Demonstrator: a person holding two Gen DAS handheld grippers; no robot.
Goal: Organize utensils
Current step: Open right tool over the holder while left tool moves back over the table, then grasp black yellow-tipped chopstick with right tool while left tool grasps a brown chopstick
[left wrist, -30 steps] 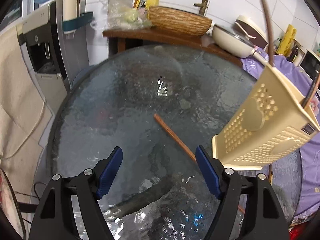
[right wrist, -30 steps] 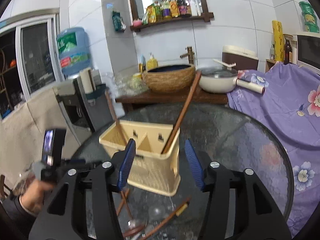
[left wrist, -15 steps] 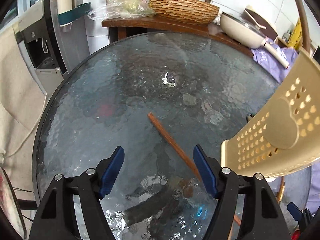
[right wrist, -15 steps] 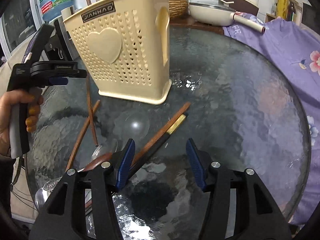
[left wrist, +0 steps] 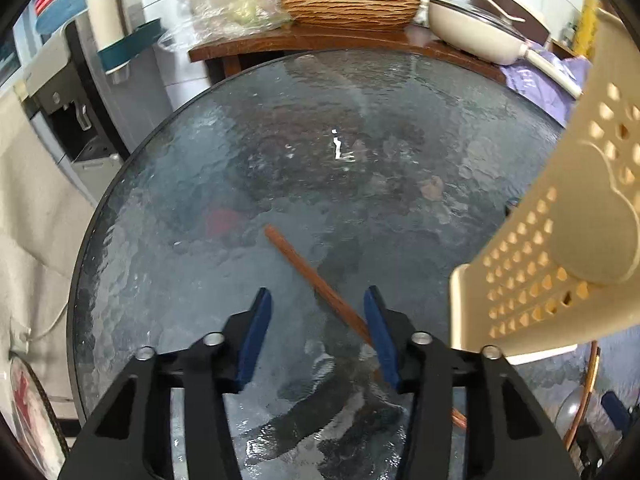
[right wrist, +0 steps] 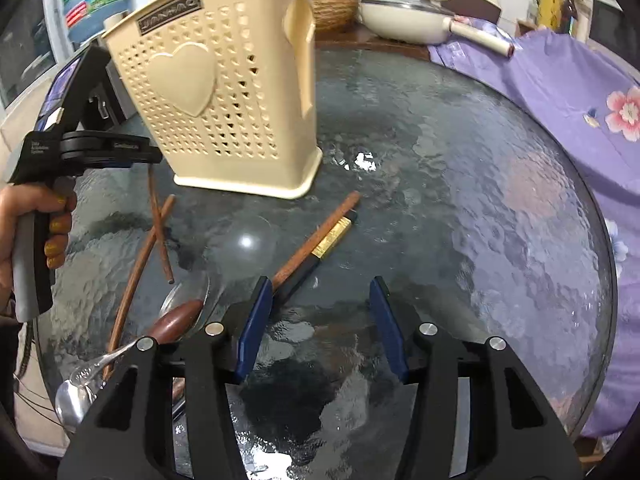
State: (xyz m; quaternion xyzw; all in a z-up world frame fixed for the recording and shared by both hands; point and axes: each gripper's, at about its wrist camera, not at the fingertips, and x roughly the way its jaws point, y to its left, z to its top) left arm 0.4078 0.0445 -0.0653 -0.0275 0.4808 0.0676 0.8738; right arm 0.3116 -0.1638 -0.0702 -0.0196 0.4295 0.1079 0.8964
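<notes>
Spoons (right wrist: pixel 76 392) only right view, perhaps steel

Bare glass table (right wrist: pixel 500 240) lies open to the right — the cream utensil basket (right wrist: pixel 224 100) blocks the left.

Five chopsticks (right wrist: pixel 316 248), one caddy (right wrist: pixel 224 104)

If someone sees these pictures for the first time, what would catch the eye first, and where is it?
The cream perforated utensil holder with a raised heart stands at the back left of the round glass table. Loose wooden chopsticks and spoons lie scattered in front of it. Past the table's right edge, a purple flowered cloth stands out.
</notes>
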